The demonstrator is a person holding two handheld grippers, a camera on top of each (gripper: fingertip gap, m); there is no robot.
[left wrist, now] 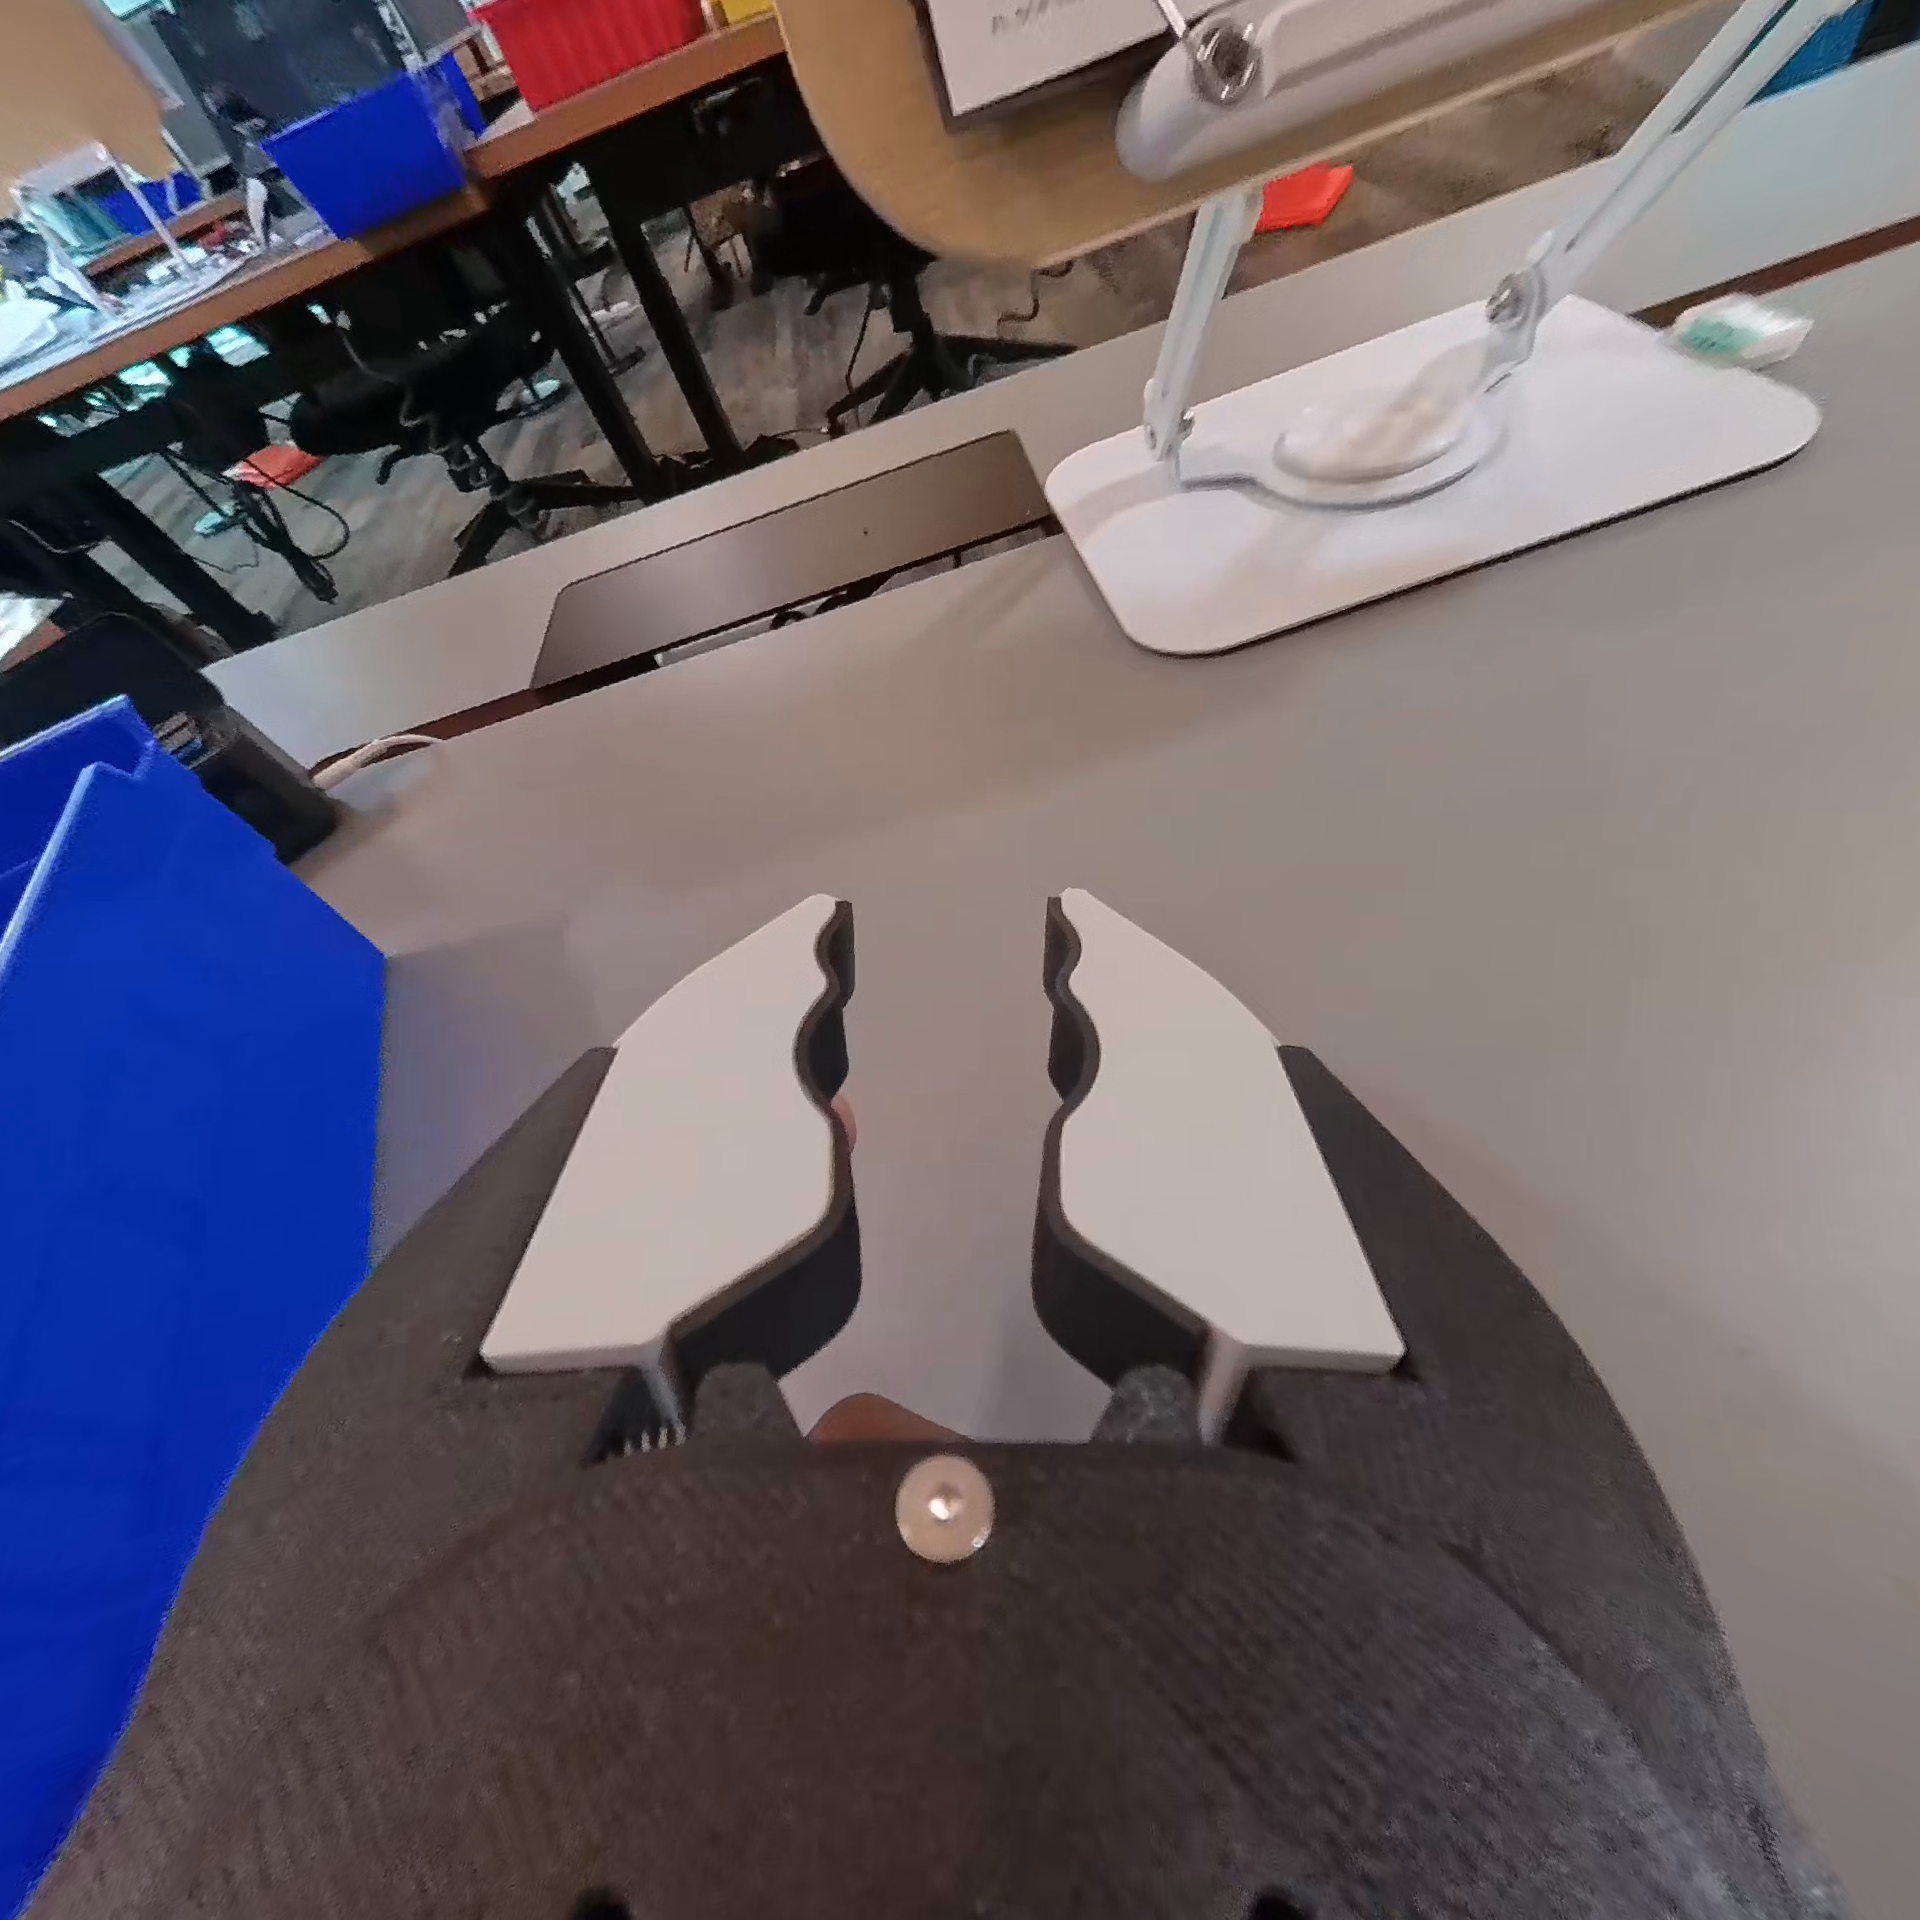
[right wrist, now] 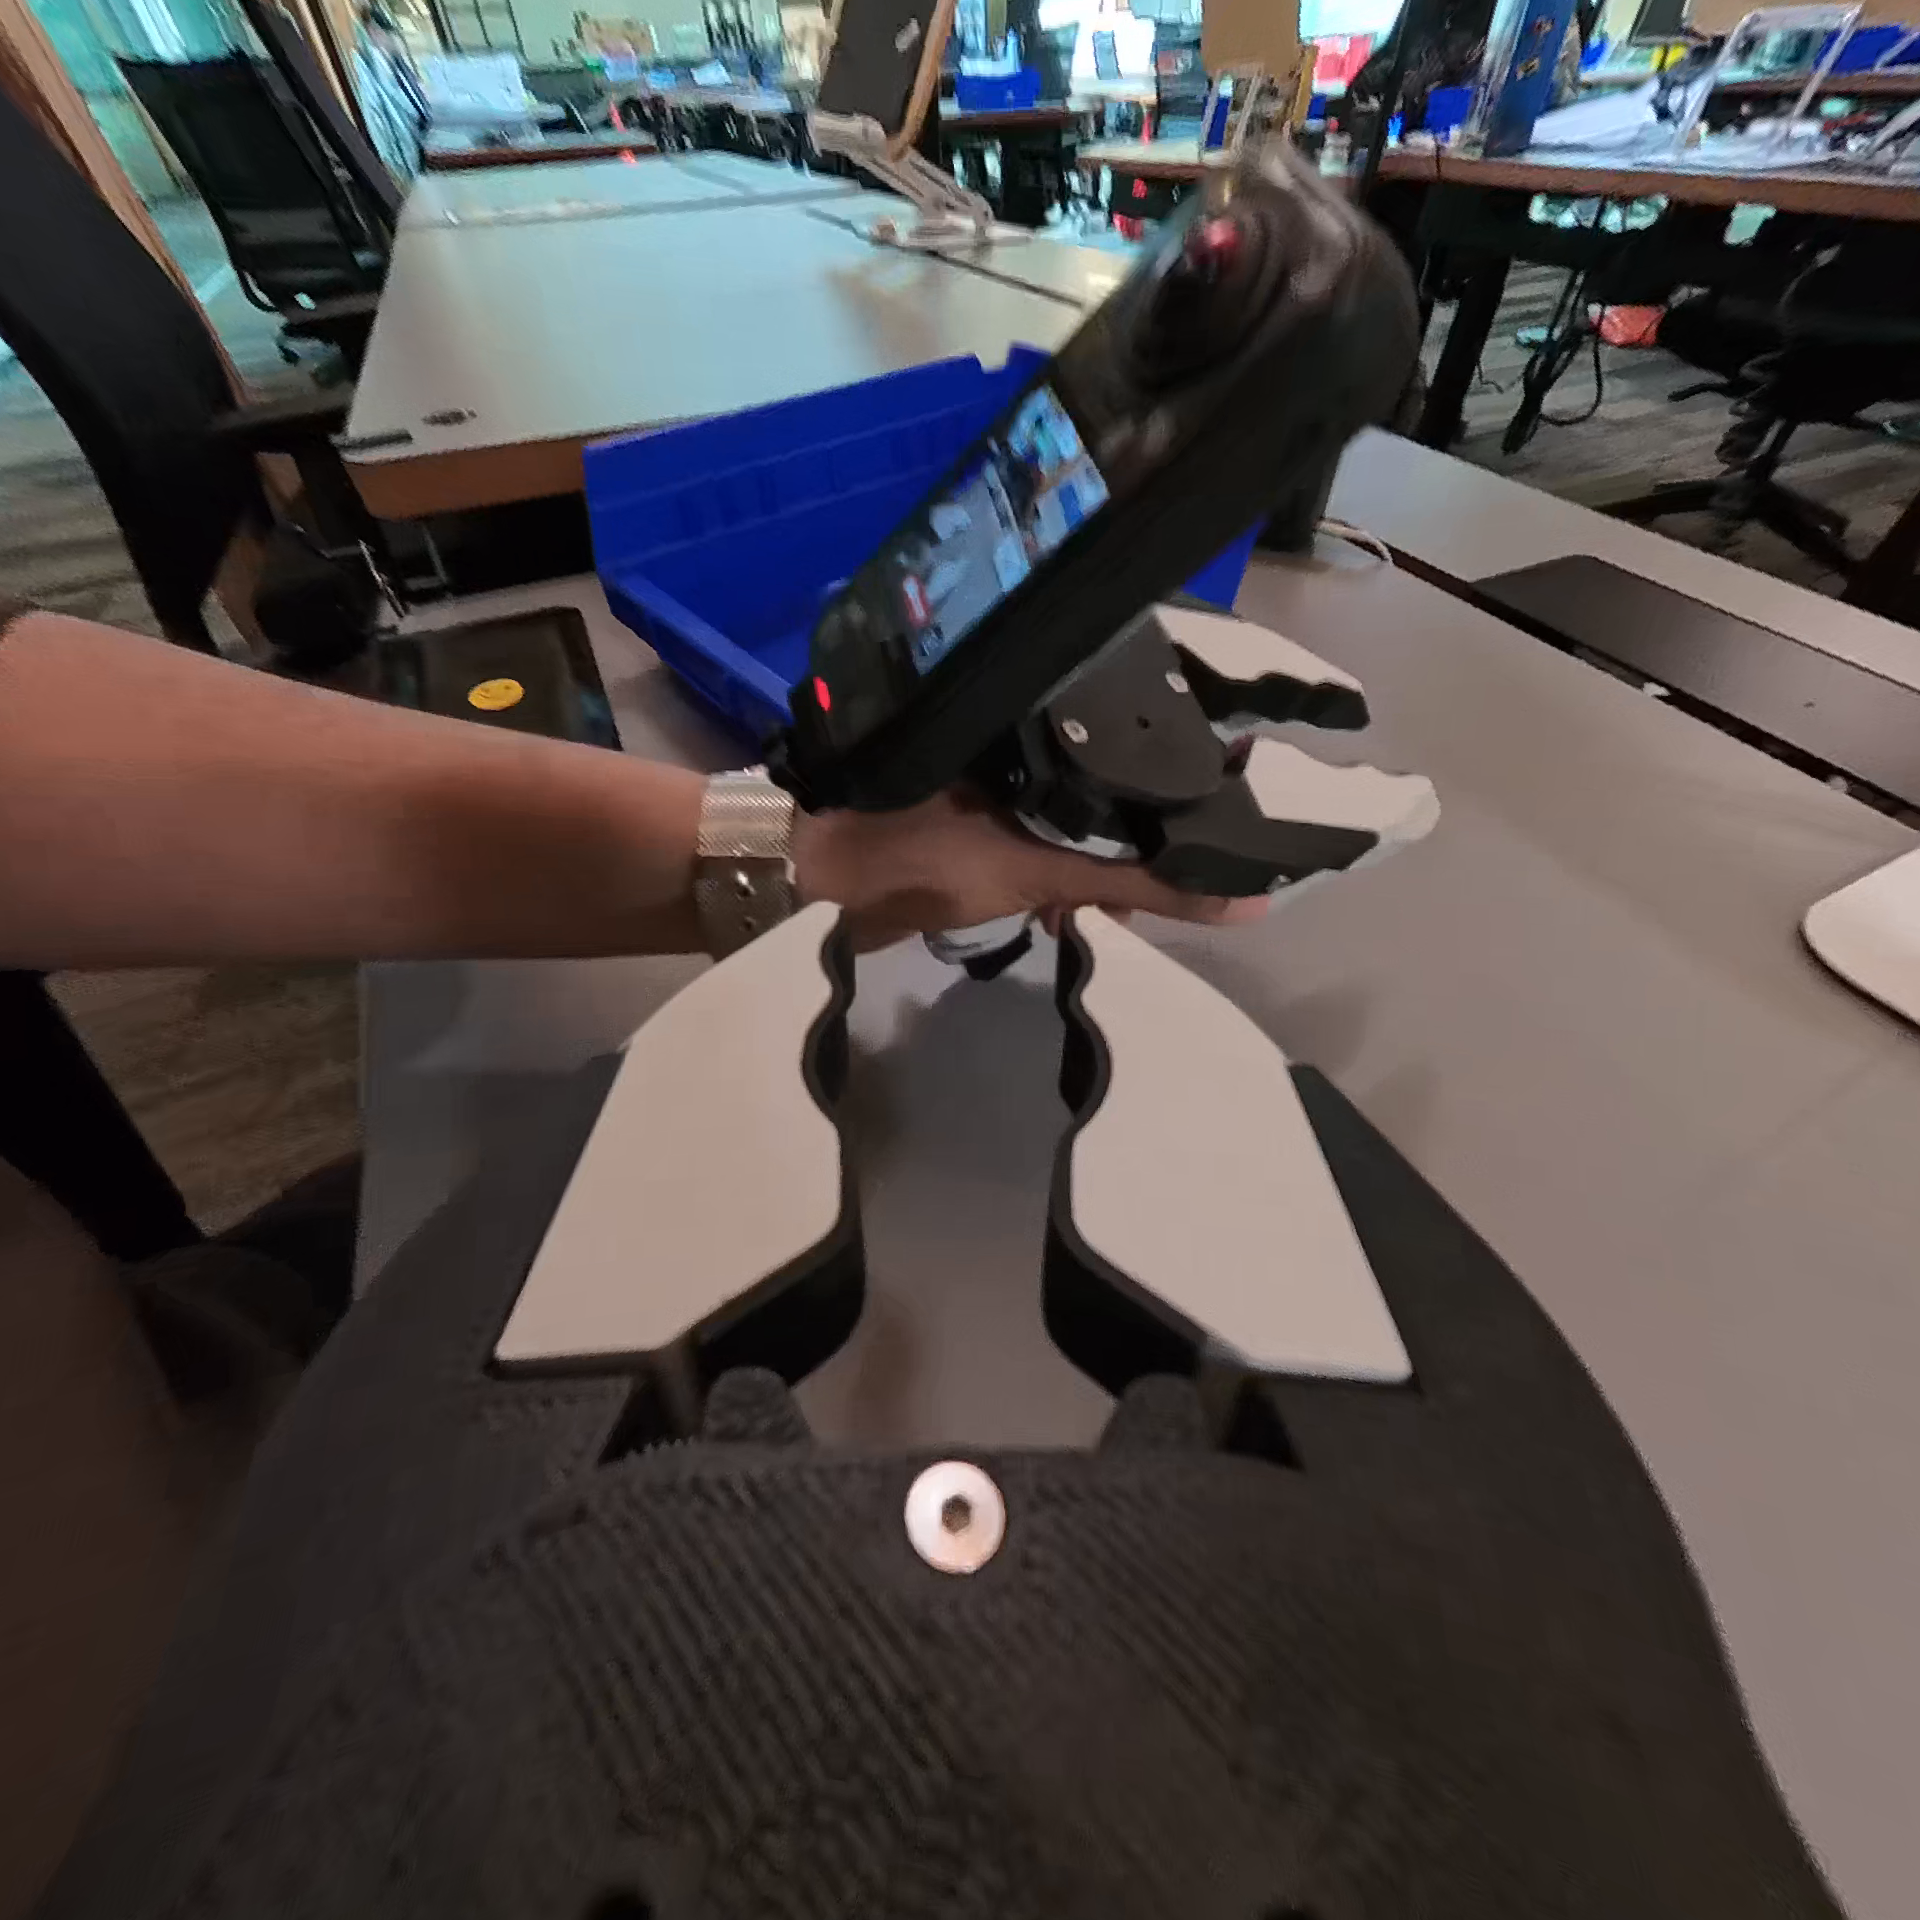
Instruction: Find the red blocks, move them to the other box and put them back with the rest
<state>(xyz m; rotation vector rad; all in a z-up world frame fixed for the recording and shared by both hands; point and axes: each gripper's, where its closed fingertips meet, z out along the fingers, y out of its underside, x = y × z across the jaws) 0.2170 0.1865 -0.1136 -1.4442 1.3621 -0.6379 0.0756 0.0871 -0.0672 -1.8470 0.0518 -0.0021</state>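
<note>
Beside glossy blue bin (left wrist: 177, 1091), matte wavy-fingered left tool (left wrist: 948, 925) gapes

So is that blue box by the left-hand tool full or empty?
Cannot tell. Only the blue box's far inner wall shows; the left gripper hides its floor.

The left claw (left wrist: 948, 914) hung above the grey desk (left wrist: 1351, 935) with its 2 white-faced fingers (left wrist: 696, 1132) parted and nothing between them. A blue box (left wrist: 177, 1091) stood just beside it at the left edge, its inside hidden, and ahead to the right the white flat base of a stand (left wrist: 1455, 499) rested on the desk with its jointed arm rising out of view. Beyond the desk's far edge were other desks, carrying another blue bin (left wrist: 374, 156) and a red bin (left wrist: 592, 42).
</note>
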